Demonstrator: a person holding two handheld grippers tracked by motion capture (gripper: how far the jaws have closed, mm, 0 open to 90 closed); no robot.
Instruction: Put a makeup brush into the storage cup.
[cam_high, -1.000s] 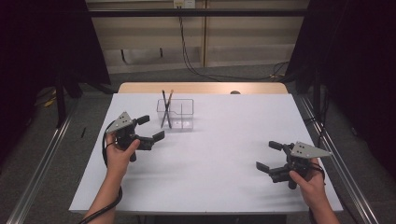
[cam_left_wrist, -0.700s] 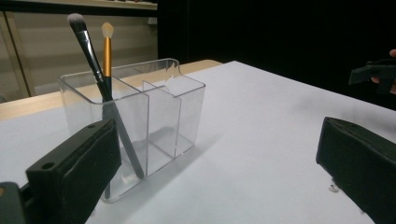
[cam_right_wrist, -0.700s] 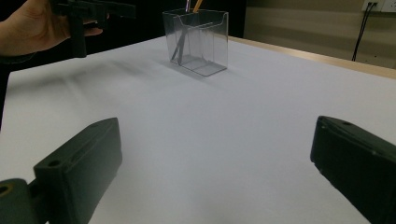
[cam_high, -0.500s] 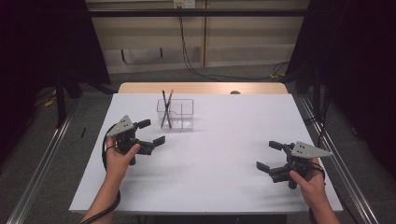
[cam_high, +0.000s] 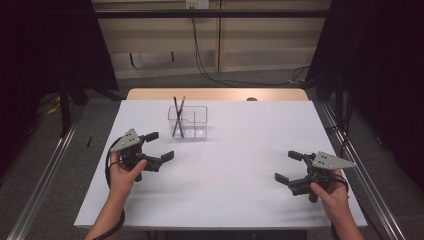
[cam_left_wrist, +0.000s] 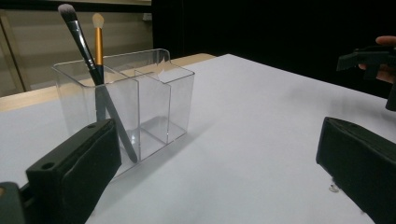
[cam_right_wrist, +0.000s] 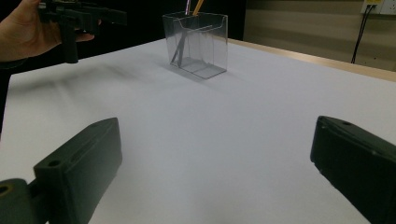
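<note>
Left gripper (cam_high: 160, 146): jaws apart, empty.
Right gripper (cam_high: 288, 167): jaws apart, empty.
Box (cam_high: 196, 129): clear, two brushes (cam_high: 178, 117) in one compartment.
Writing: none legible.

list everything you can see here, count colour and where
table: 1, white top with a wooden strip along the far edge, centre of the room
organiser box: 1, clear plastic with compartments, far middle of the table, left of centre
makeup brushes: 2, one black-handled and one gold-handled, standing crossed in the box's left compartment
small dark thing: 1, on the wooden strip, too small to tell
cables: several, black, on the floor and wall behind the table
left gripper: 1, black with grey plate, held in the left hand, jaws open, near the box
right gripper: 1, black with grey plate, held in the right hand, jaws open, near right corner
</note>
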